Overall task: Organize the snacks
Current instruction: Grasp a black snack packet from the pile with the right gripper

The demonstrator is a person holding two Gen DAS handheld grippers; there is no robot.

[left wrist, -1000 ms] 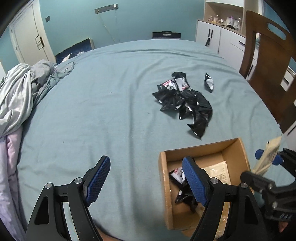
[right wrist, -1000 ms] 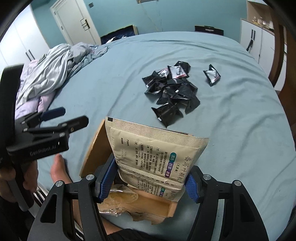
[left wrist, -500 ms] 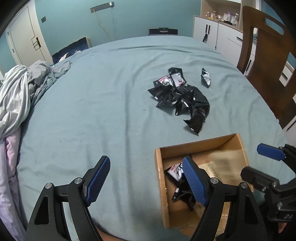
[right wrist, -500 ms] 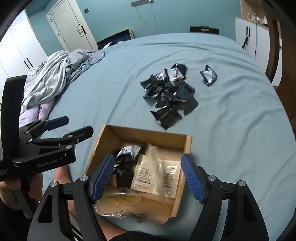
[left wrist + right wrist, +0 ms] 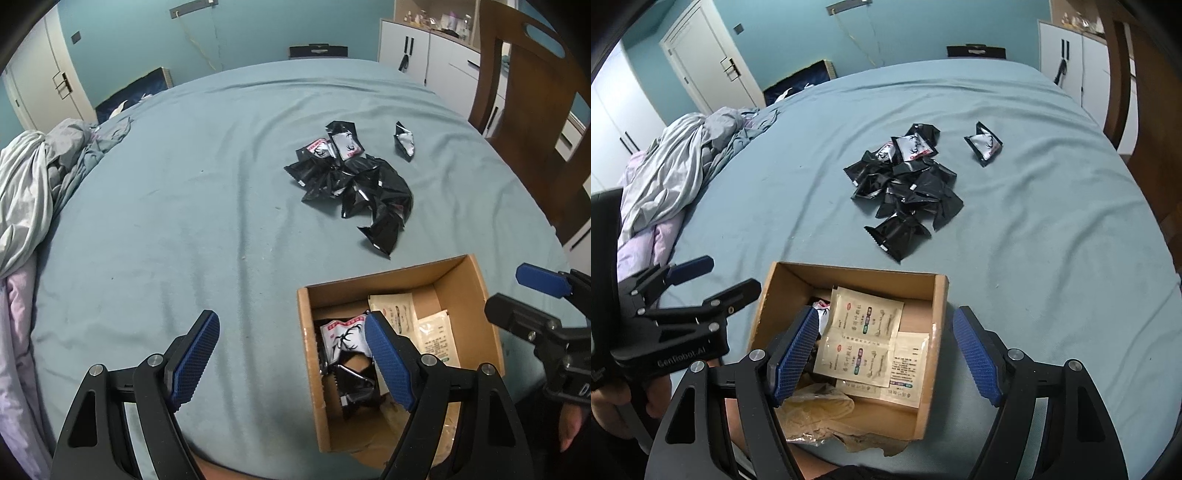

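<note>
While both tools hung over the near edge of the bed, the work was split between the cardboard box (image 5: 940, 295) right under them and the pile of black packets (image 5: 905, 184) farther up the teal sheet (image 5: 1052, 221). Right gripper (image 5: 886, 354) had its jaws spread with nothing between the pads, straddling the box's right wall; left gripper (image 5: 291, 360) was likewise wide and empty, off the box's left side. The pile lay ahead of both, up and slightly right in the left view, about centred in the right view, so I'd judge the right hand had the straighter reach. One stray packet (image 5: 984, 144) sat apart, right of the pile. The nearest packet (image 5: 897, 232) pointed a serrated end roughly toward the box. Packets: glossy crinkled film, pillow-shaped, slippery, likely to slide over one another. In the box: flat matte beige sachets (image 5: 862, 332) with print, a few black packets, crumpled clear wrap at the near end.
</note>
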